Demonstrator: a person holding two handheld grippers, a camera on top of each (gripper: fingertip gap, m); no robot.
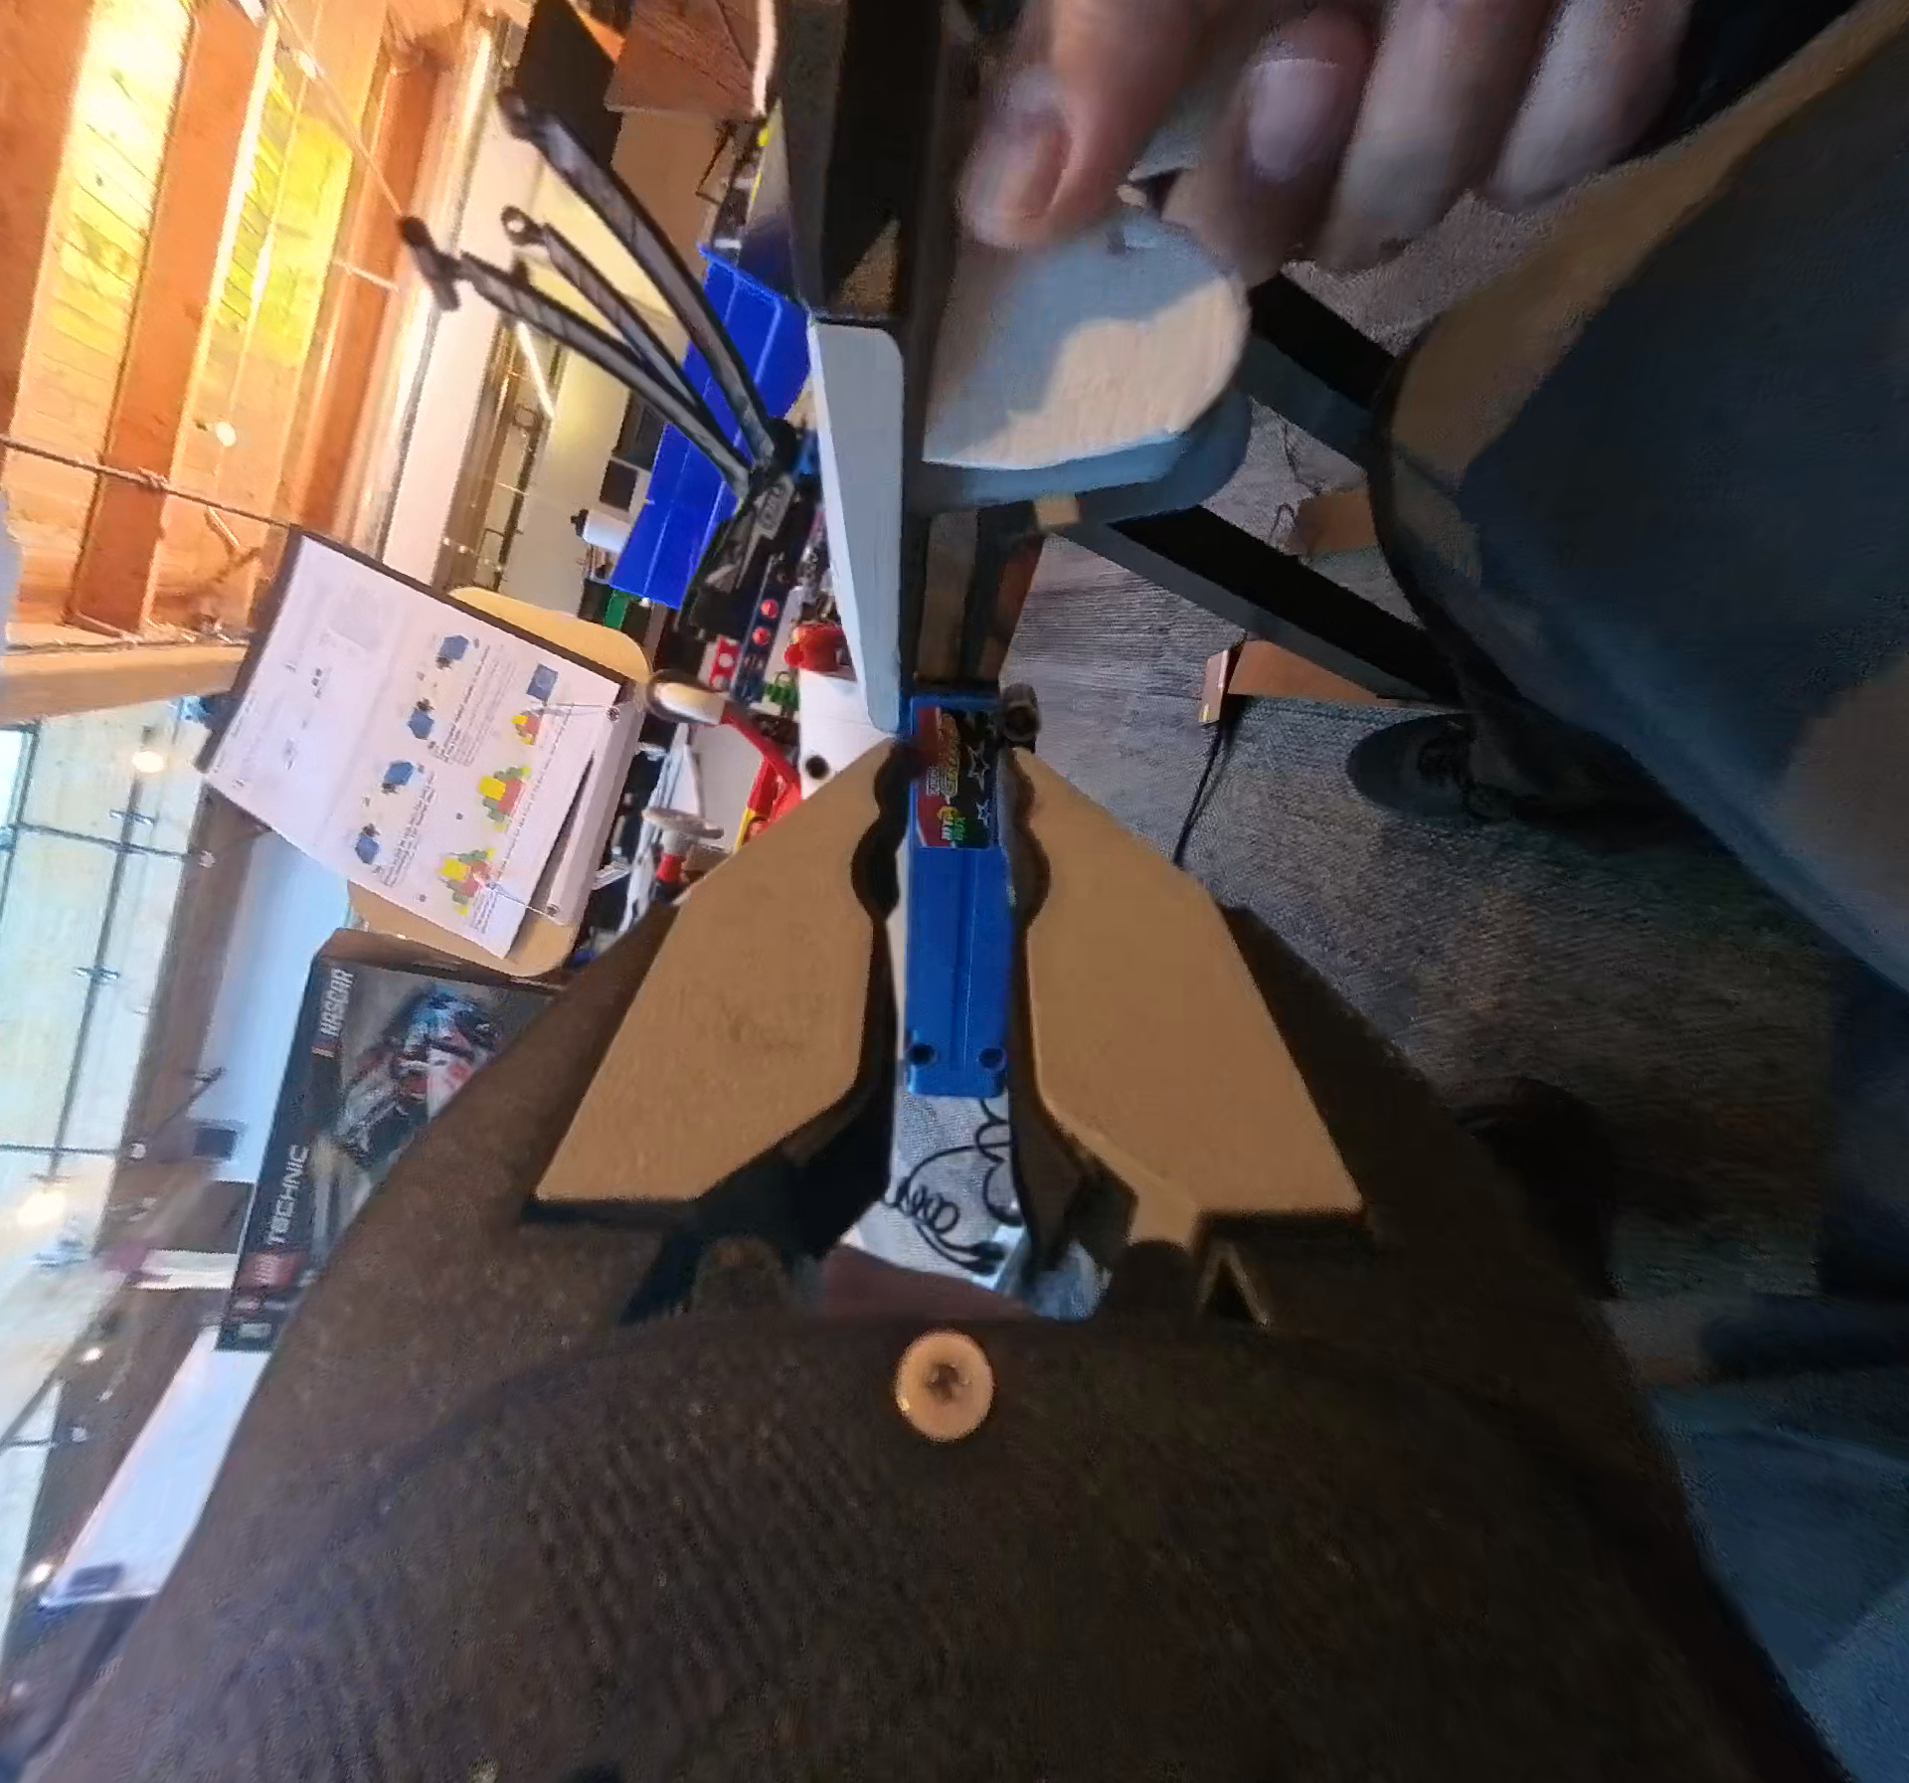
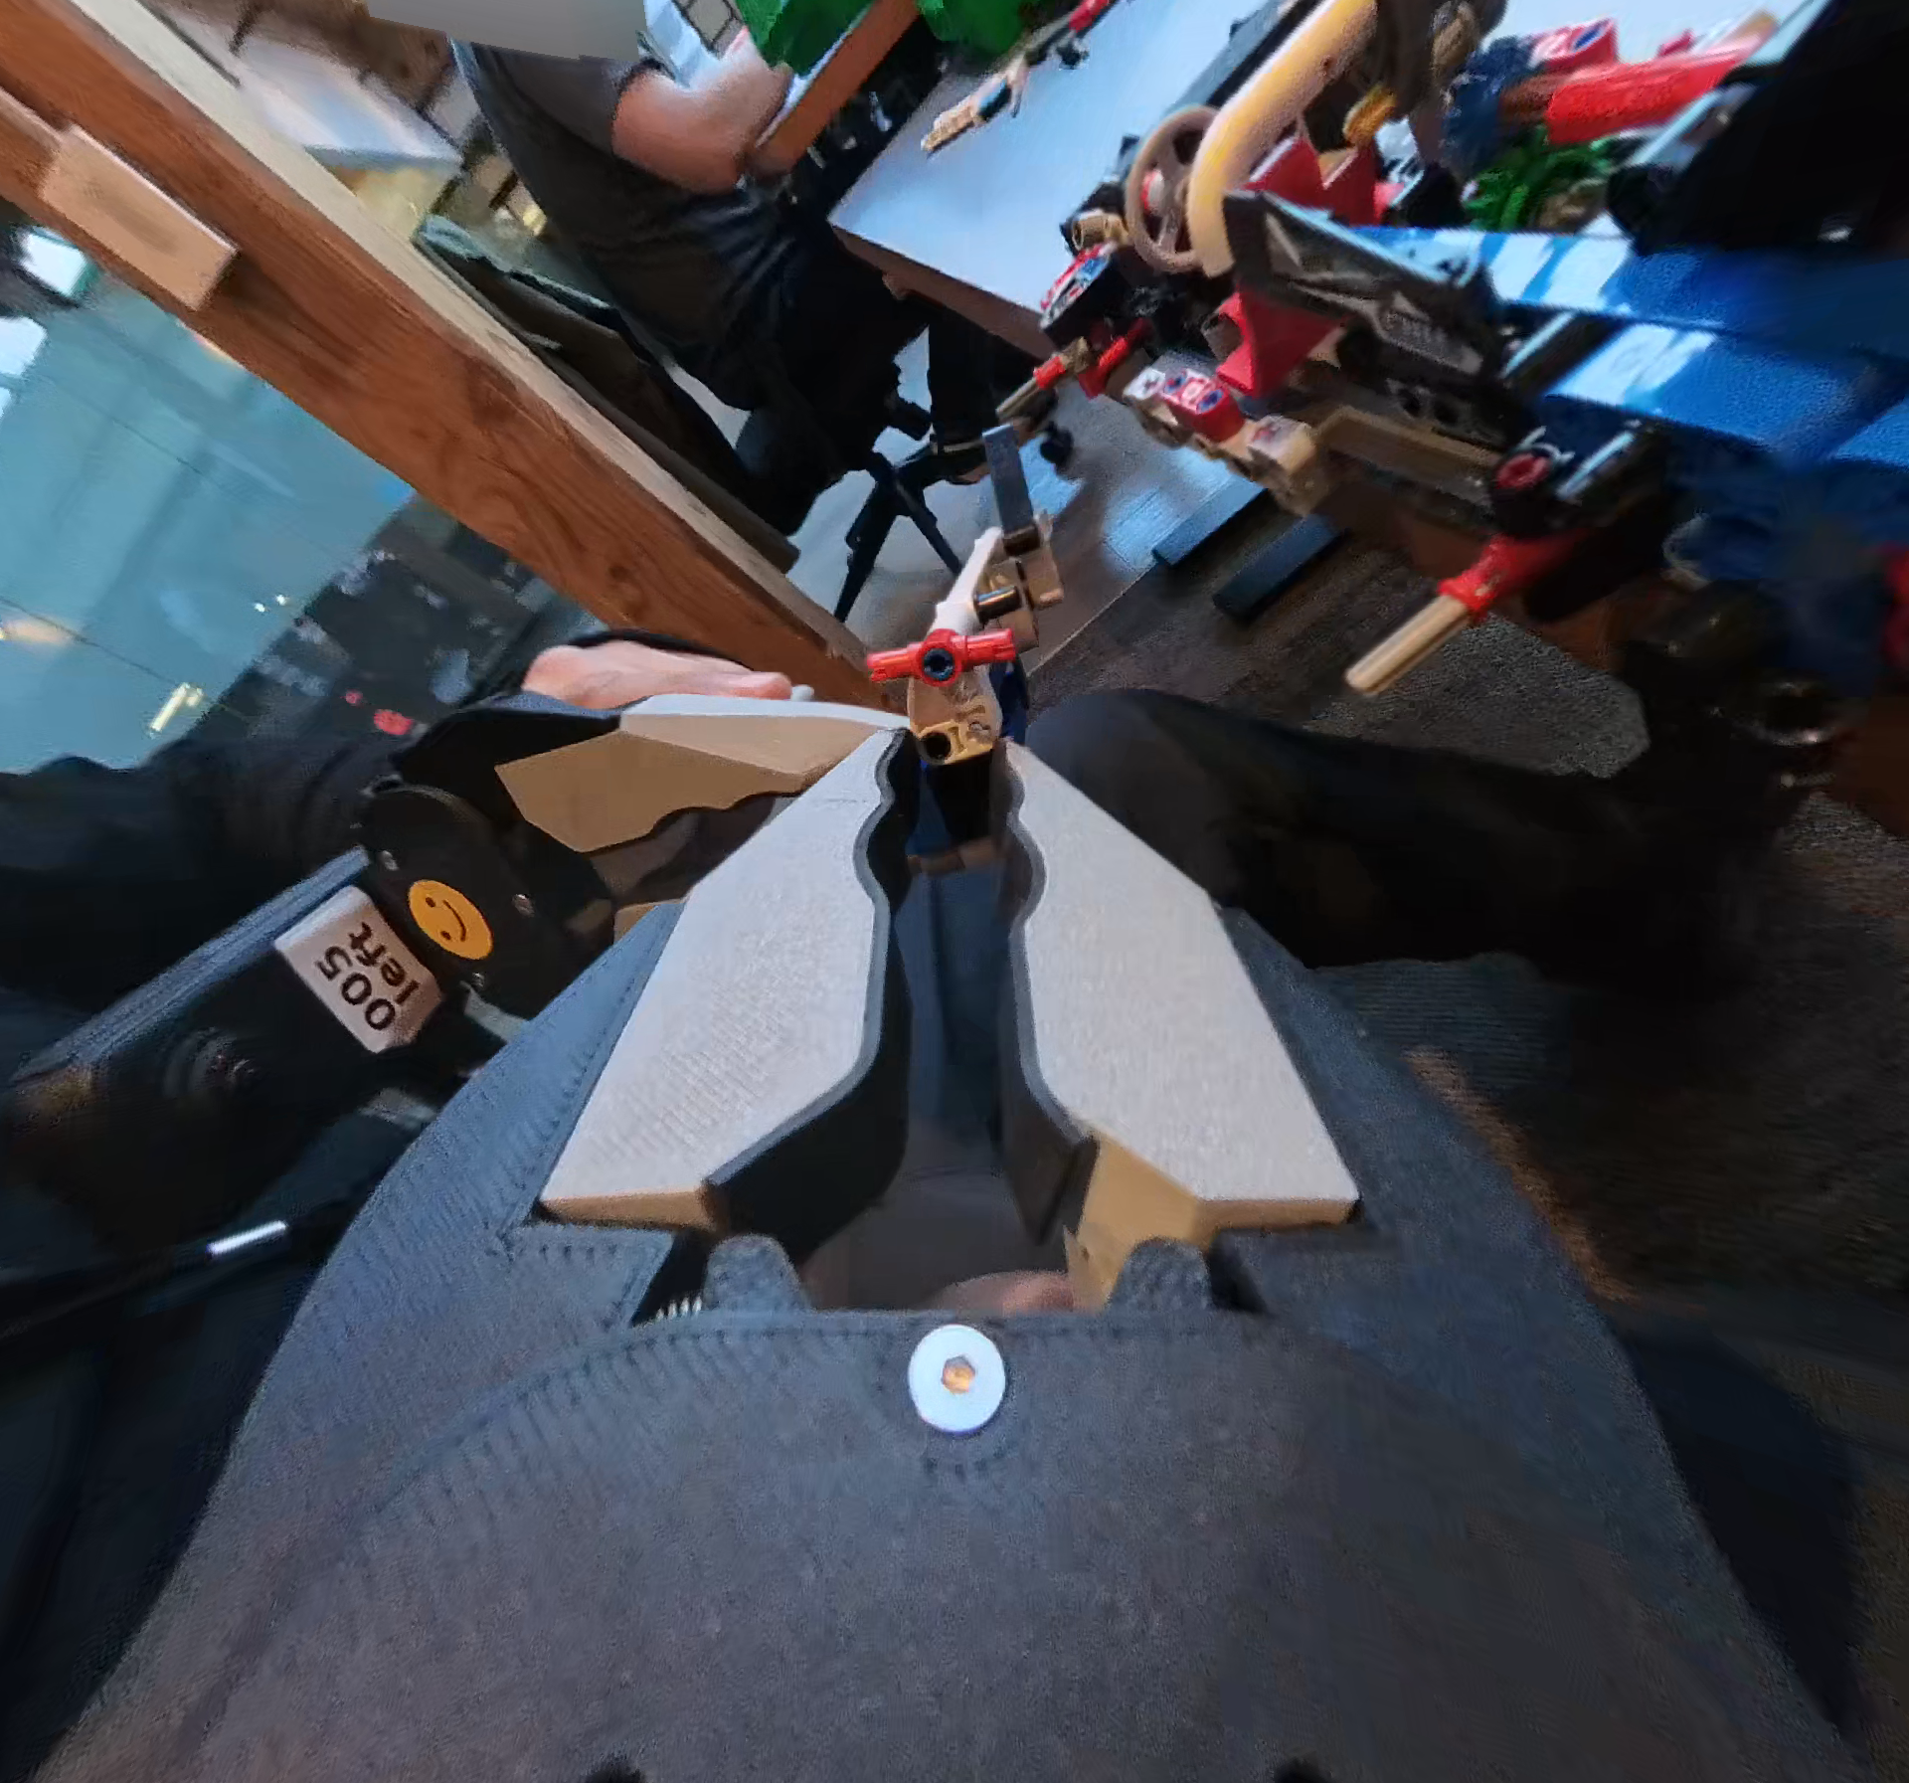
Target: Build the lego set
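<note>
My left tongs (image 1: 952,783) are clamped on a long blue panel (image 1: 956,948) with a colourful sticker at its far end, held off the edge of the bench (image 1: 863,494). My right tongs (image 2: 956,752) are clamped on a small tan-and-black subassembly (image 2: 956,726) with a red axle piece (image 2: 940,664) just beyond the tips. The partly built blue car (image 2: 1550,328) sits on the bench, far right.

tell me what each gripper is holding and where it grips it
The left gripper clamps a blue panel by its long side edges, near the stickered end. The right gripper pinches a small tan-and-black subassembly at its lower end, its red axle piece free above.
</note>
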